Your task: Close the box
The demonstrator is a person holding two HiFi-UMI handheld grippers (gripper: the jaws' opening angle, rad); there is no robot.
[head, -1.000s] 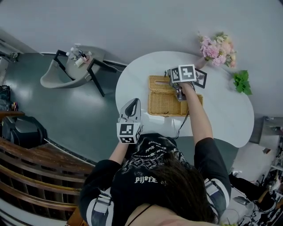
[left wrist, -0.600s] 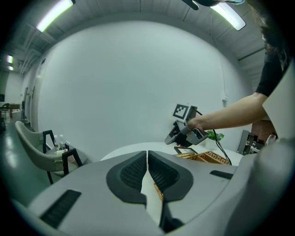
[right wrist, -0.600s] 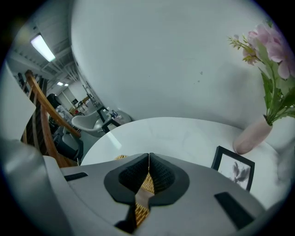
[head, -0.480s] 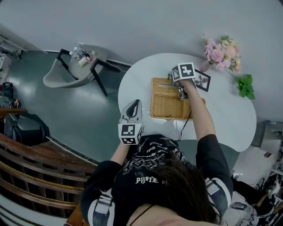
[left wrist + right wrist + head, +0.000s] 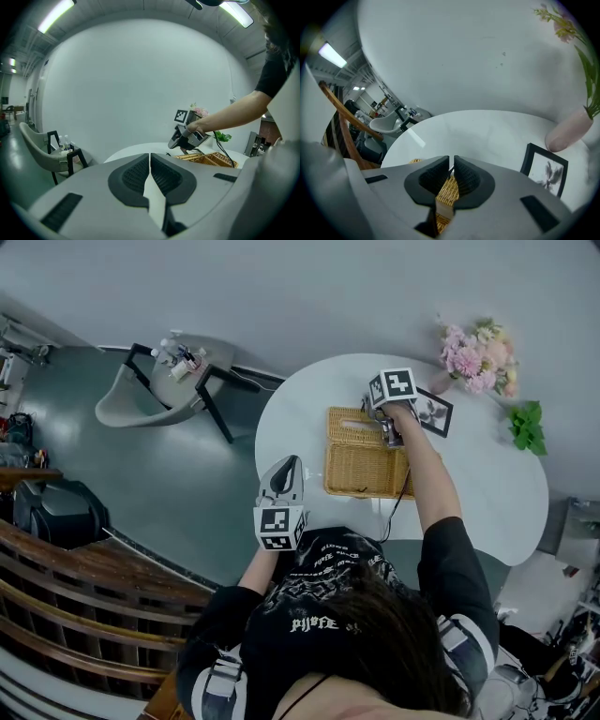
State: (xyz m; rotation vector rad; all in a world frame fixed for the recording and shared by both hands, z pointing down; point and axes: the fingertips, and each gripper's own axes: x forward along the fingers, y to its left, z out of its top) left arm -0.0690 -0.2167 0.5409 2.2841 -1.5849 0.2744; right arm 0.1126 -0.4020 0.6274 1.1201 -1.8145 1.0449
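Wicker box (image 5: pixel 366 465) on white table (image 5: pixel 487 479), lid (image 5: pixel 356 425) lowered: release step. Right gripper (image 5: pixel 391 435) jaws have just been opening, lid edge loose between; left gripper (image 5: pixel 285 465) pressed together, empty. Next: lift clear

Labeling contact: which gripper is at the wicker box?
Right gripper, at the wicker box's far edge, jaws just opening, wicker in the gap; shut left gripper hangs clear.

We count one wicker box (image 5: pixel 356 460) on one round white table (image 5: pixel 487 474). At the box's two o'clock stand one picture frame (image 5: pixel 434 414) and one bunch of pink flowers (image 5: pixel 475 345); at three o'clock, one green sprig (image 5: pixel 528 426); at ten o'clock, one chair (image 5: pixel 127 401).
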